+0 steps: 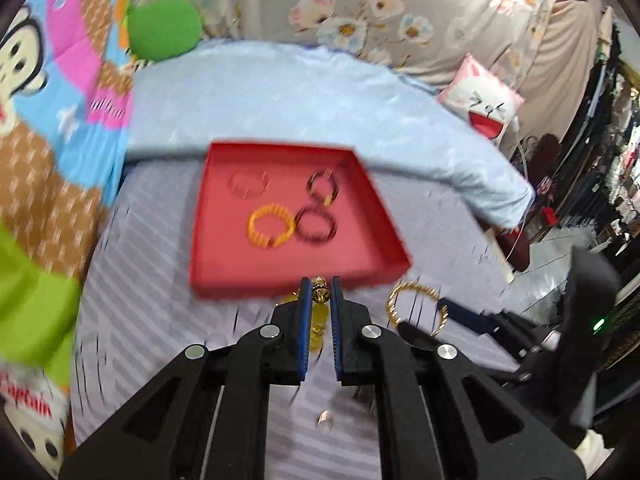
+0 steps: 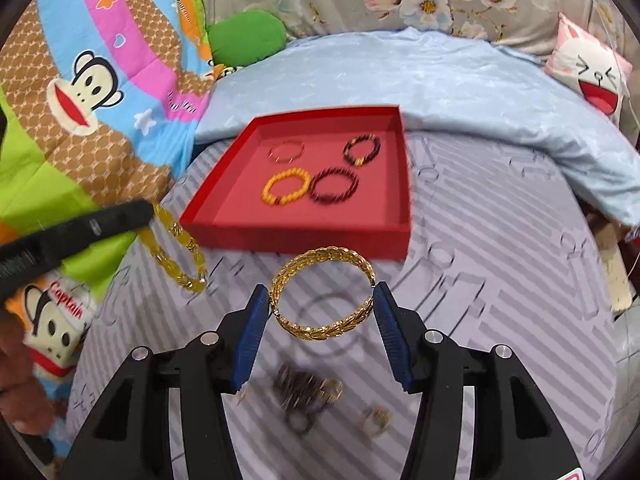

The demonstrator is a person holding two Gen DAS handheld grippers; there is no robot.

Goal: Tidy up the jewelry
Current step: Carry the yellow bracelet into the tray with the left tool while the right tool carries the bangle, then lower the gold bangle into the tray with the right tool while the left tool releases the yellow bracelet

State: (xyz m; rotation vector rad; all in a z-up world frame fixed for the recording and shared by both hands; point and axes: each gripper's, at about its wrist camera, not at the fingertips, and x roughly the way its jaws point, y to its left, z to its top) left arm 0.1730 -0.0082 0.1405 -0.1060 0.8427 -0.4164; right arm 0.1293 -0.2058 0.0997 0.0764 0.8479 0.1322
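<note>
A red tray (image 1: pixel 224 276) (image 2: pixel 304 236) lies on the striped bed and holds several bracelets: an orange one (image 1: pixel 270 225) (image 2: pixel 286 187), two dark ones (image 1: pixel 316 225) (image 2: pixel 335 186) and a thin pink one (image 2: pixel 286 150). My left gripper (image 1: pixel 320 292) is shut on a yellow bead bracelet (image 1: pixel 318 322) (image 2: pixel 176 256), held just before the tray's near wall. My right gripper (image 2: pixel 322 306) is shut on a gold leaf-pattern bangle (image 2: pixel 322 294) (image 1: pixel 416 308), lifted above the sheet near the tray's front right corner.
Loose dark hair ties and gold rings (image 2: pixel 308 394) lie on the sheet below the right gripper. A small ring (image 1: pixel 326 420) lies under the left gripper. A light blue quilt (image 2: pixel 400 76) lies behind the tray, a cartoon blanket (image 2: pixel 80 92) at the left.
</note>
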